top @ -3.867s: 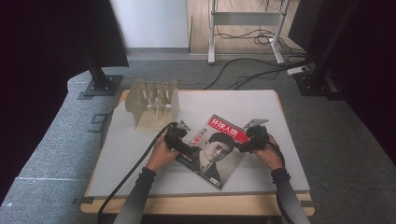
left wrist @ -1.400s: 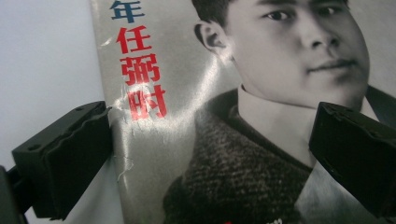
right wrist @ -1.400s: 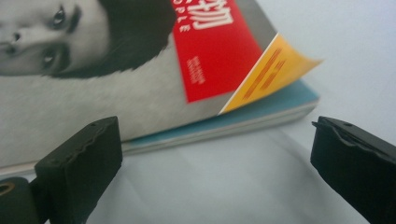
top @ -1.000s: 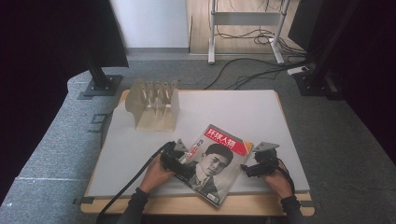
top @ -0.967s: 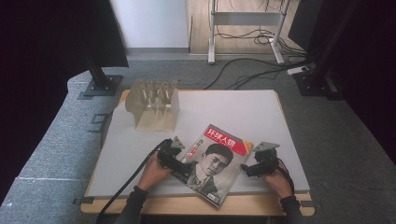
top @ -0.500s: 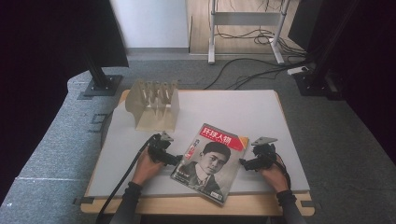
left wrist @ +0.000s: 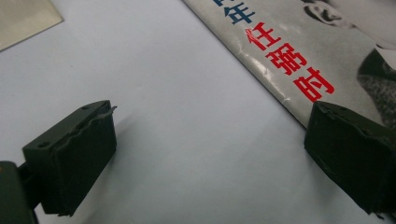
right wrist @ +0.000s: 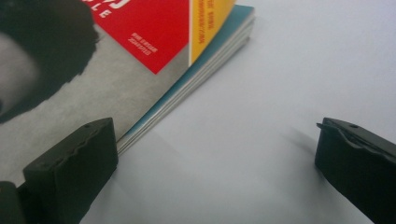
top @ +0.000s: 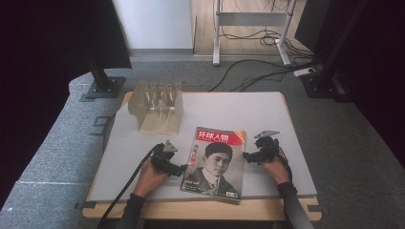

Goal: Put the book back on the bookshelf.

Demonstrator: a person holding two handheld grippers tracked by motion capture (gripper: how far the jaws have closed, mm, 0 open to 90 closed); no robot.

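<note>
Left gripper (top: 184, 168) sat at the magazine (top: 216, 162)'s left edge, jaws spread wide and holding nothing; in the left gripper view one jaw stood over bare mat, the other just over the cover's spine edge (left wrist: 280, 60), so the magazine lay straight ahead and to that jaw's side, touching or nearly so; cannot tell which; magazine lay flat on the grey mat (top: 239, 109), near the front edge of the table, cover up, title end pointing away from the person toward the wooden rack (top: 157, 107); long axis ran roughly front to back, tilted slightly so the near end swung toward the right; right gripper (top: 247, 156) was just beside the right, open-page edge, jaws also wide apart and empty; in the right gripper view one jaw sat at the page stack (right wrist: 187, 88), the other over bare mat; both grippers flanked it about equally, across the short axis; my read: a squeeze or nudge would come from both sides.
</note>
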